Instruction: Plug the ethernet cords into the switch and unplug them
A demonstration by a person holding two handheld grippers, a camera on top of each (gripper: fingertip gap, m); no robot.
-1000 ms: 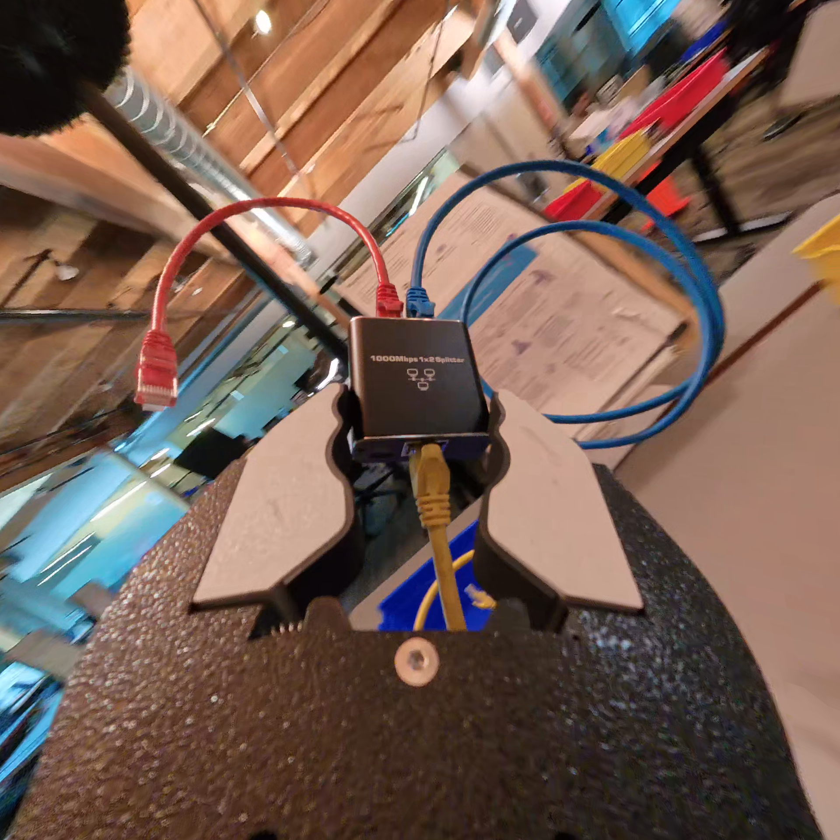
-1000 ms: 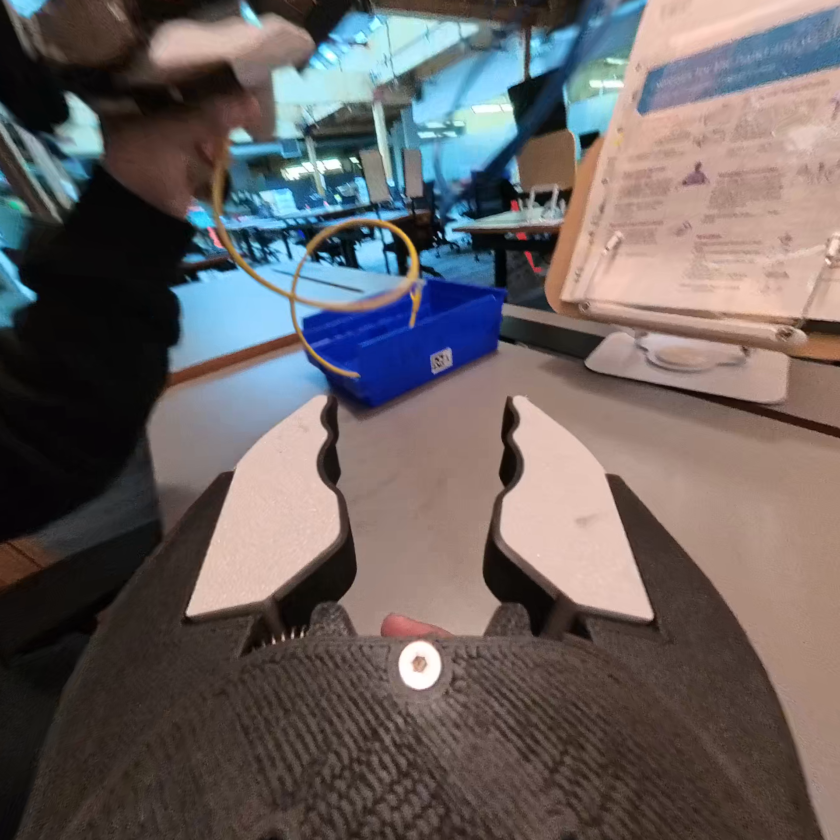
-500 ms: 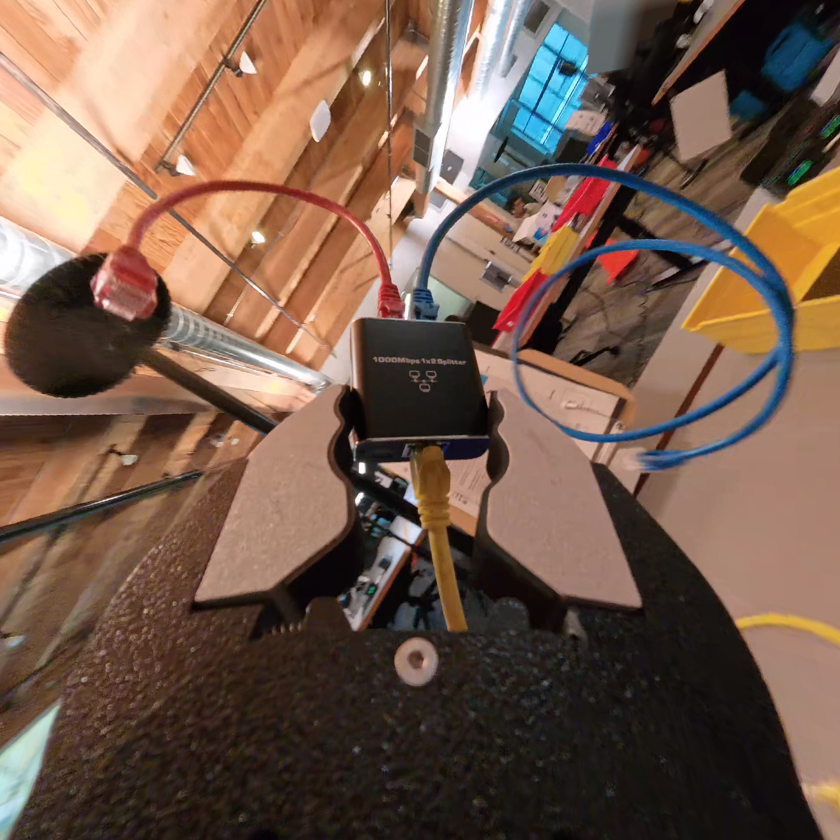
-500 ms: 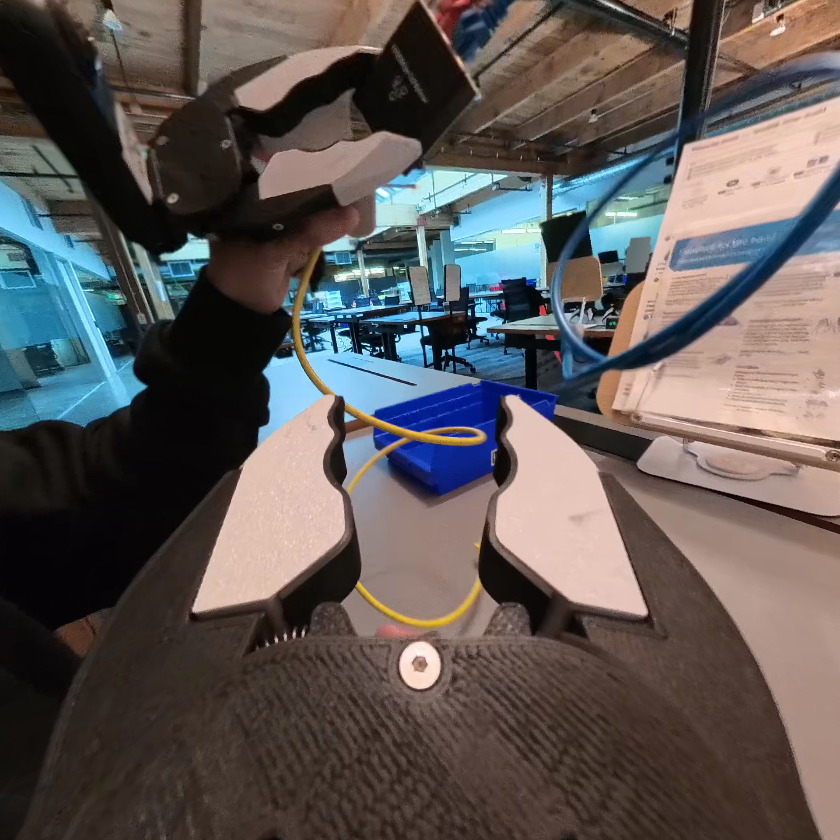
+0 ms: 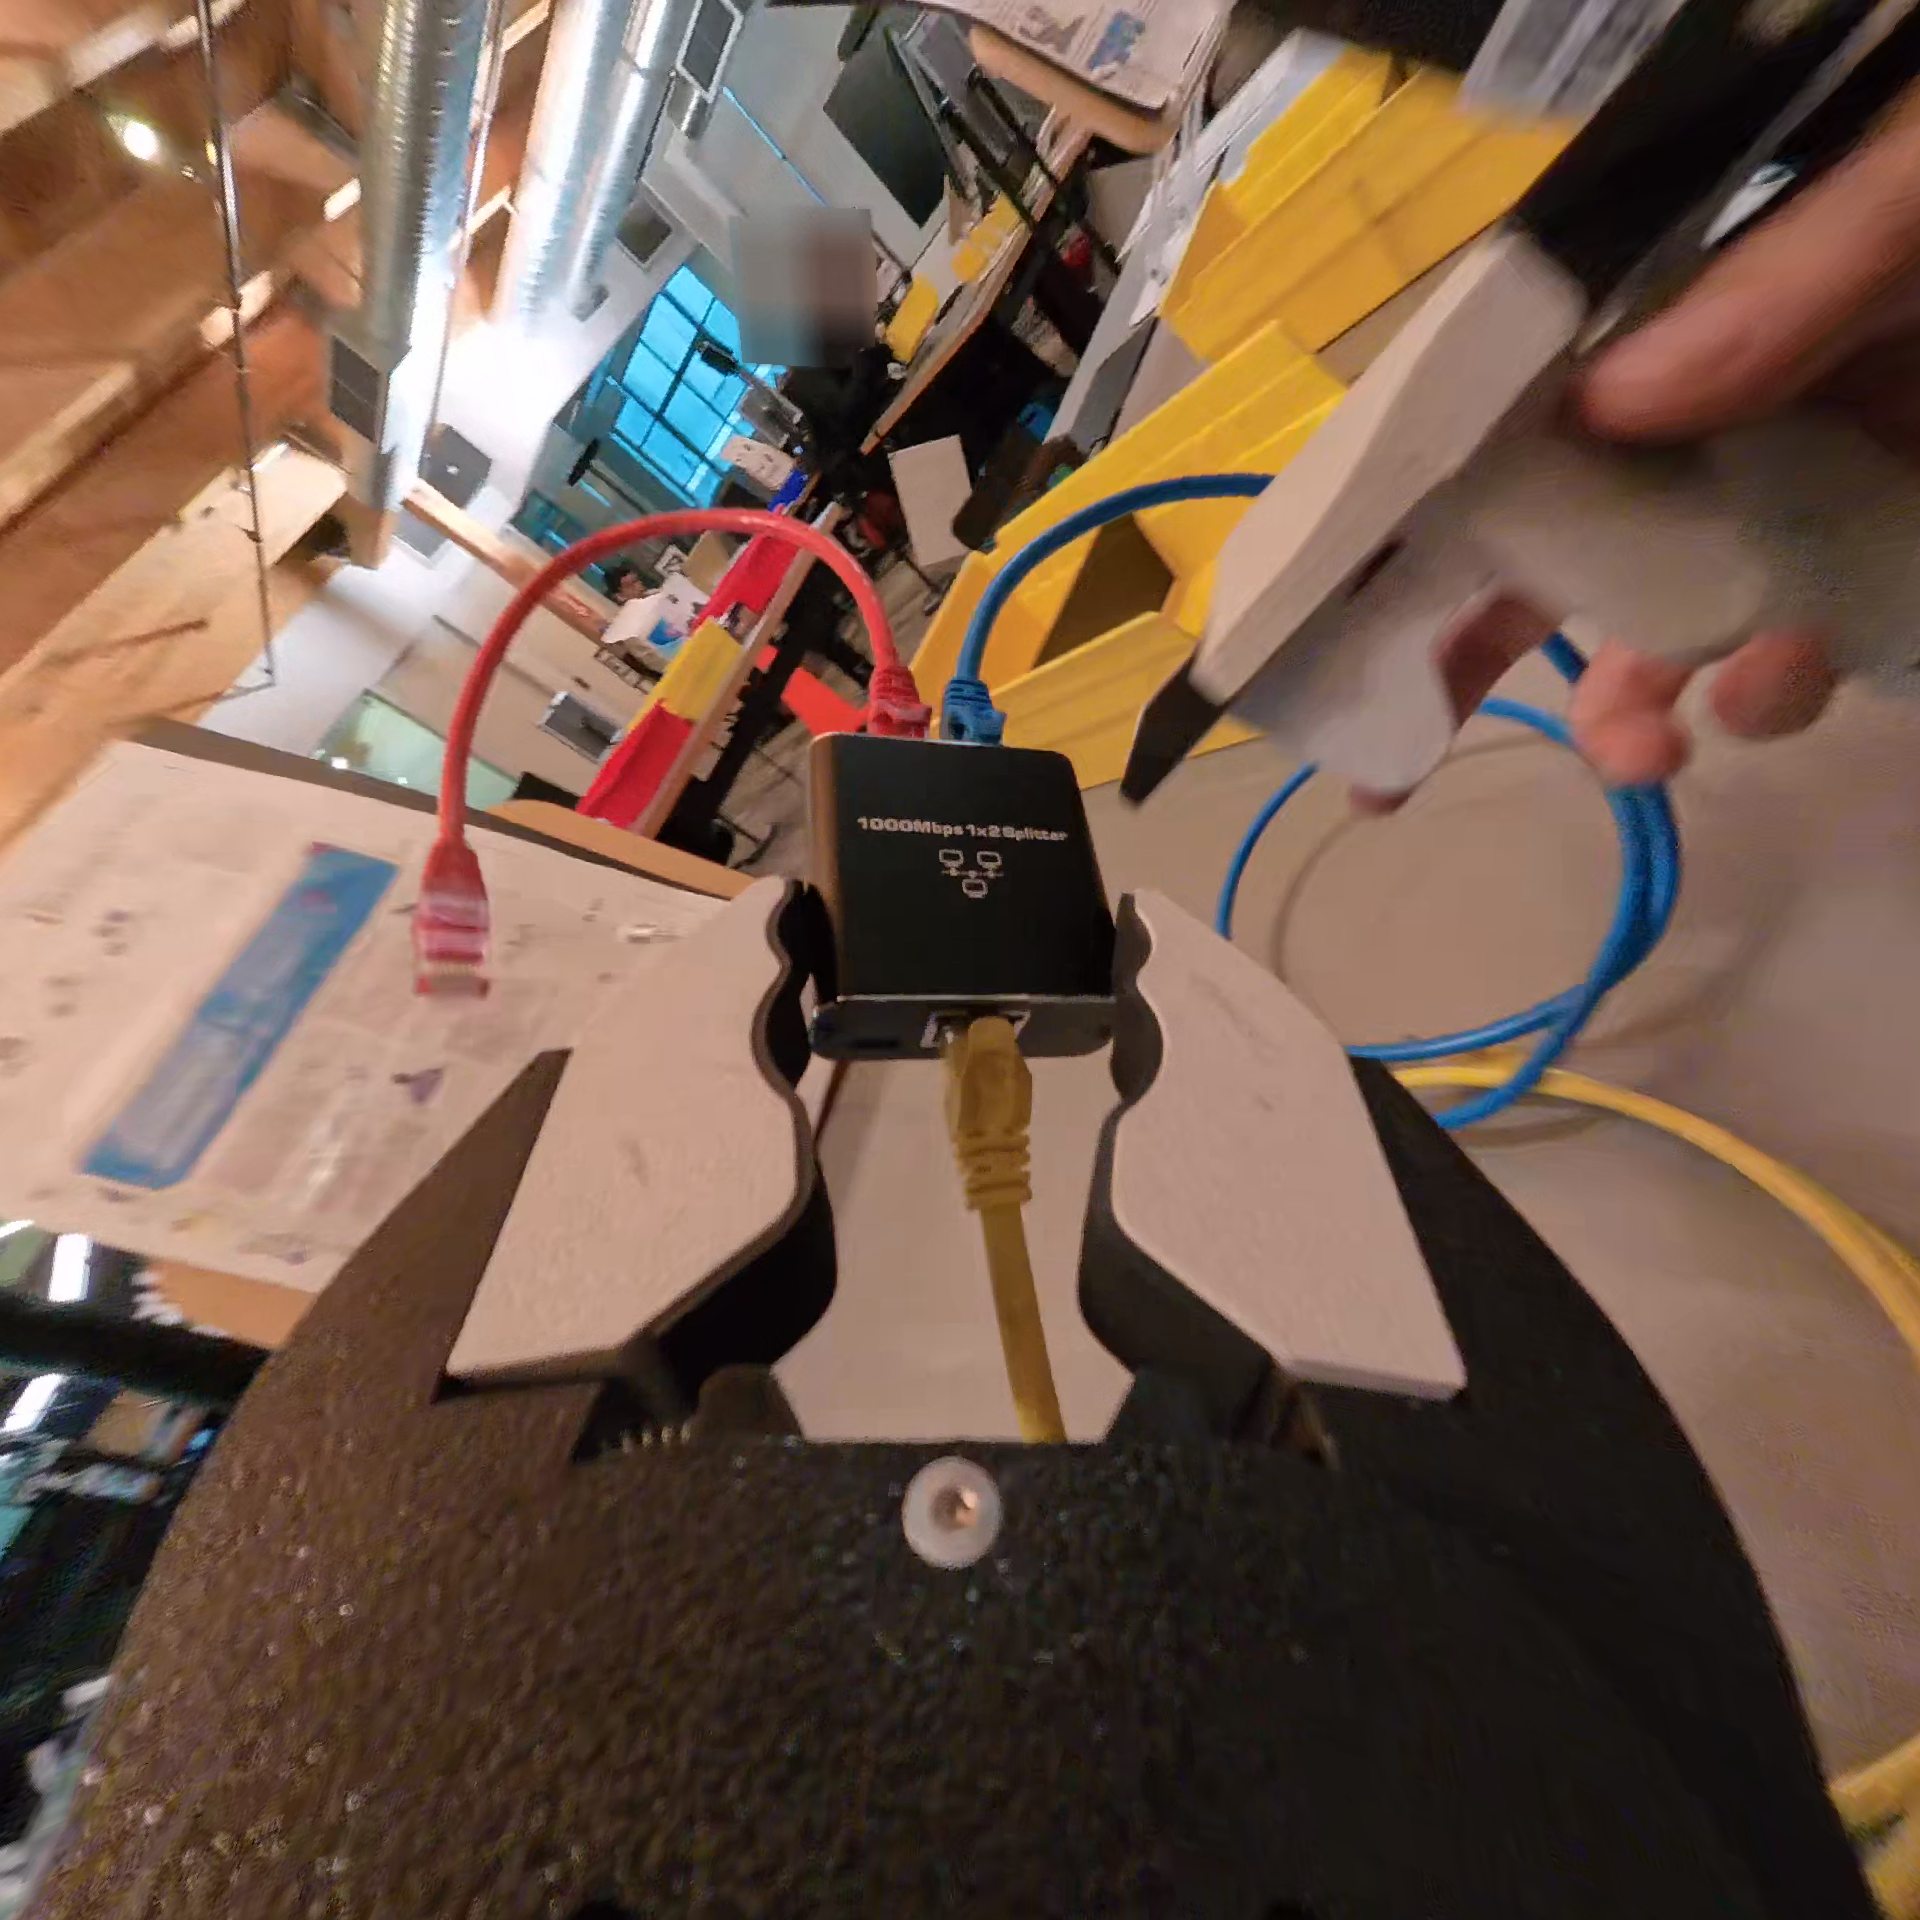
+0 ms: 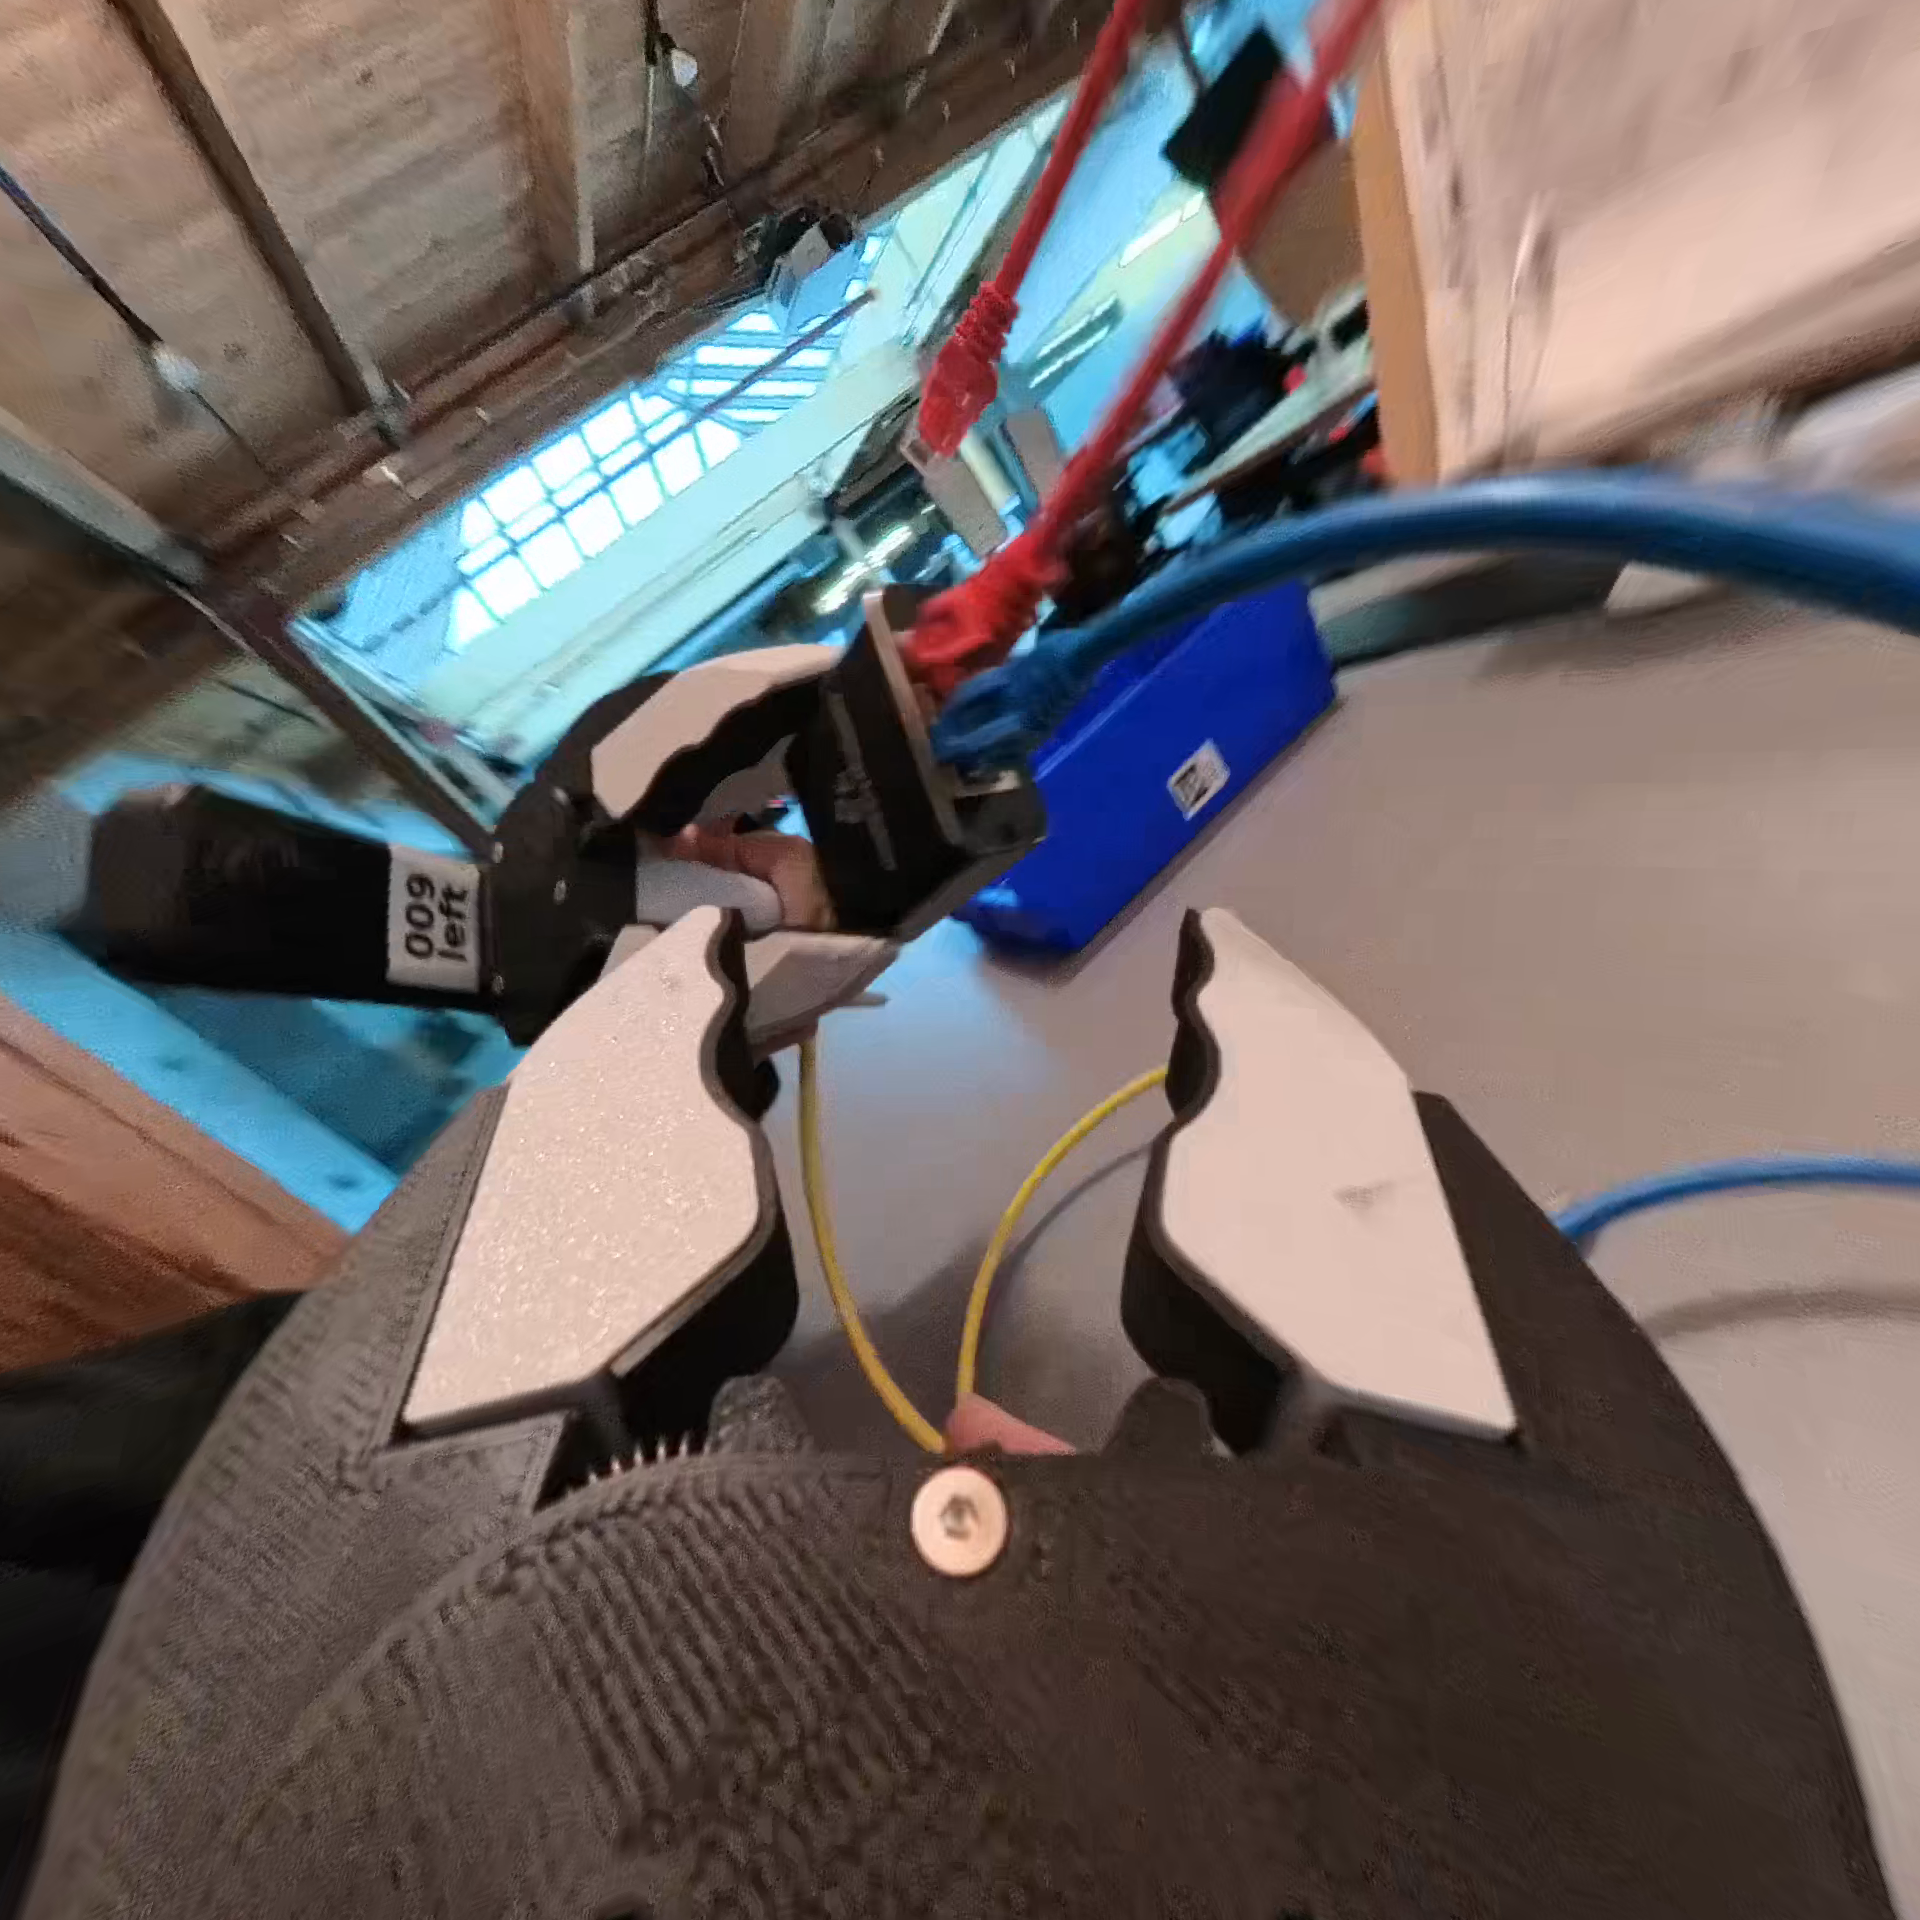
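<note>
My left gripper [image 5: 961, 925] is shut on the black switch [image 5: 966, 873] and holds it in the air. A red cord [image 5: 665, 582] and a blue cord [image 5: 1621, 883] are plugged into its far side. The red cord's free plug [image 5: 452, 925] hangs loose. A yellow cord [image 5: 997, 1143] is plugged into its near side. My right gripper [image 6: 956, 956] is open and empty, just in front of the switch [image 6: 904, 800] and the left gripper [image 6: 847, 831]. It shows blurred in the left wrist view [image 5: 1288, 727], right of the switch, with the blue loop behind it.
A blue bin [image 6: 1174, 769] sits on the grey table [image 6: 1558, 935] behind the switch. Yellow bins [image 5: 1299, 260] stand at the far right. A printed sheet on a stand [image 5: 208, 987] is at the left. The yellow cord [image 6: 831, 1247] loops under the right gripper.
The left gripper has swung the switch down from the ceiling toward the table. The right gripper has risen and come close to the switch's far side. The loose cords swing with it.
</note>
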